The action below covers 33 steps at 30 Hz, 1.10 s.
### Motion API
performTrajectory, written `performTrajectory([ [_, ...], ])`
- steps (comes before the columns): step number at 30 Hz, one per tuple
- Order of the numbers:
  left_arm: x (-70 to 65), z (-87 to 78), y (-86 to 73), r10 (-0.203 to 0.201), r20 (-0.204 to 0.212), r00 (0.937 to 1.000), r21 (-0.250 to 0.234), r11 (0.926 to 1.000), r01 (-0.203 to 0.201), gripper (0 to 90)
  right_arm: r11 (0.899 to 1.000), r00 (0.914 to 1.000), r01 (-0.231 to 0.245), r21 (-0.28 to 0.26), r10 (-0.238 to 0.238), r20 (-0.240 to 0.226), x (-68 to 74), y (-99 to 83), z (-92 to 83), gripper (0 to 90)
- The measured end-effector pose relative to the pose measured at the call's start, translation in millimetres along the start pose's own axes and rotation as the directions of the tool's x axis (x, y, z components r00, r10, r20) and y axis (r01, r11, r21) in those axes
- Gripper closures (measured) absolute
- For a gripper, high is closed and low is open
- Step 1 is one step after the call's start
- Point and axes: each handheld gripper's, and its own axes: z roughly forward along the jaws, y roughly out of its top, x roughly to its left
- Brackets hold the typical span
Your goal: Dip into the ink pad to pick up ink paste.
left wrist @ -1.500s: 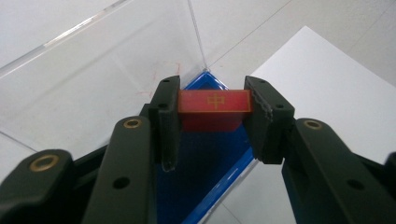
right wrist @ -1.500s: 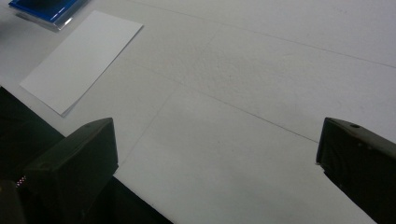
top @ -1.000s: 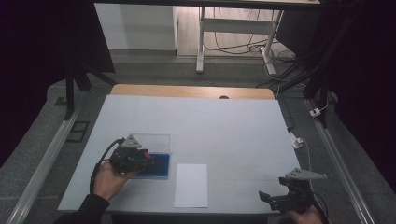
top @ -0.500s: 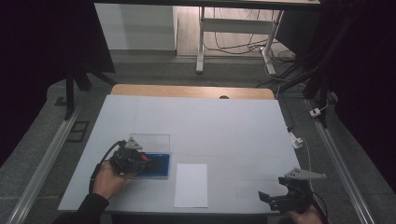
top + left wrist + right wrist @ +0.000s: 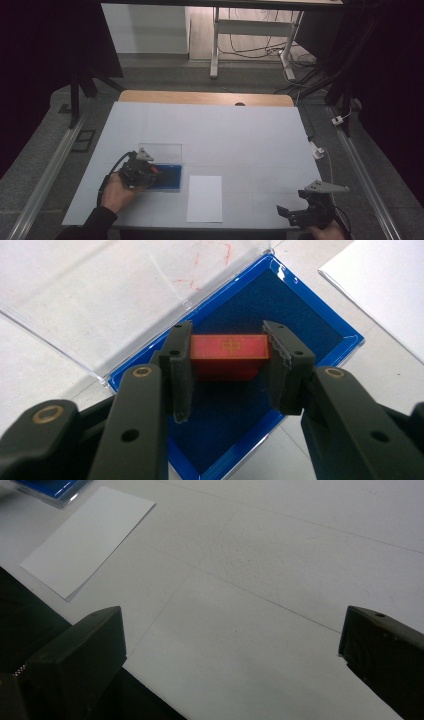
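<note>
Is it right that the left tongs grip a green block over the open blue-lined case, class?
Not quite: the block is red, not green, as the left gripper view shows. The left tongs do grip it over the open blue-lined case.

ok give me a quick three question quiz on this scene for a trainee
1. True or false: the left gripper is shut on the red block.
2. Where does the red block sit?
A. on the white sheet
B. over the blue tray
C. between the right gripper's jaws
3. Fill in: the right gripper stands ____, with bare table between its jaws.

Key
1. True: both pads press the block's ends in the left gripper view.
2. B: the blue tray, its clear lid folded back, lies under the block; the white sheet lies beside the tray.
3. open
</note>
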Motion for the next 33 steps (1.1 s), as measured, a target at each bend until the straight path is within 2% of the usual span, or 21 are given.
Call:
performTrajectory([
  [5, -5.2, 1.0, -0.5, 0.008, -0.030, 0.9995, -0.005, 1.0000, -0.008, 58.7, 1.000, 1.0000, -0.002, 0.001, 0.002, 0.000, 0.0, 0.0, 0.1, 0.0],
  [8, 1.3, 1.1, -2.9, -0.038, 0.011, 0.9992, -0.019, 0.9991, 0.038, 58.8, 1.000, 1.0000, 0.001, 0.003, -0.001, 0.001, 0.2, 0.0, 0.1, 0.0],
  [12, 10.8, 1.1, -6.1, -0.089, 0.069, 0.9937, -0.033, 0.9953, 0.091, 58.8, 1.000, 1.0000, -0.001, 0.002, 0.001, -0.001, 0.0, -0.1, 0.1, 0.0],
  [14, 10.2, 1.2, -6.4, -0.085, 0.066, 0.9942, -0.035, 0.9956, 0.088, 58.8, 1.000, 1.0000, -0.001, 0.002, 0.001, -0.001, 0.0, -0.1, 0.1, 0.0],
  [15, 4.5, 1.3, -4.8, -0.058, 0.031, 0.9978, -0.028, 0.9979, 0.059, 58.7, 1.000, 1.0000, 0.000, 0.002, 0.000, -0.001, 0.0, 0.0, 0.1, 0.0],
  [16, 4.5, 1.3, -4.8, -0.058, 0.031, 0.9978, -0.028, 0.9979, 0.059, 58.8, 1.000, 1.0000, -0.001, 0.003, 0.001, -0.001, 0.1, 0.0, 0.2, 0.0],
  [18, -1.4, 1.3, -3.3, -0.027, -0.007, 0.9996, -0.021, 0.9994, 0.027, 58.8, 1.000, 1.0000, -0.001, 0.003, 0.001, -0.001, 0.0, 0.1, 0.2, 0.0],
  [19, -1.4, 1.3, -3.3, -0.027, -0.007, 0.9996, -0.021, 0.9994, 0.027, 58.7, 1.000, 1.0000, -0.001, 0.003, 0.001, -0.001, 0.0, 0.1, 0.2, 0.0],
  [22, 5.3, 1.4, -5.7, -0.066, 0.036, 0.9972, -0.035, 0.9971, 0.067, 58.6, 1.000, 1.0000, -0.002, 0.004, 0.002, -0.003, -0.1, 0.3, 0.5, 0.0],
  [24, 7.4, 1.5, -6.6, -0.081, 0.050, 0.9954, -0.043, 0.9956, 0.084, 58.6, 1.000, 1.0000, -0.002, 0.004, 0.002, -0.003, -0.1, 0.3, 0.5, 0.0],
  [28, 6.2, 0.5, -4.8, -0.075, 0.041, 0.9964, -0.034, 0.9965, 0.076, 58.4, 1.000, 1.0000, -0.003, 0.001, 0.003, -0.004, -0.5, 0.2, 0.4, 0.0],
  [30, 3.7, -0.3, -3.7, -0.052, 0.024, 0.9984, -0.031, 0.9981, 0.053, 58.3, 1.000, 1.0000, -0.005, 0.000, 0.005, -0.004, -0.5, 0.1, 0.2, 0.0],
  [33, 3.7, -1.2, -3.0, -0.055, 0.026, 0.9982, -0.030, 0.9980, 0.056, 58.2, 1.000, 1.0000, -0.007, 0.001, 0.007, -0.004, -0.8, 0.0, -0.1, 0.0],
])
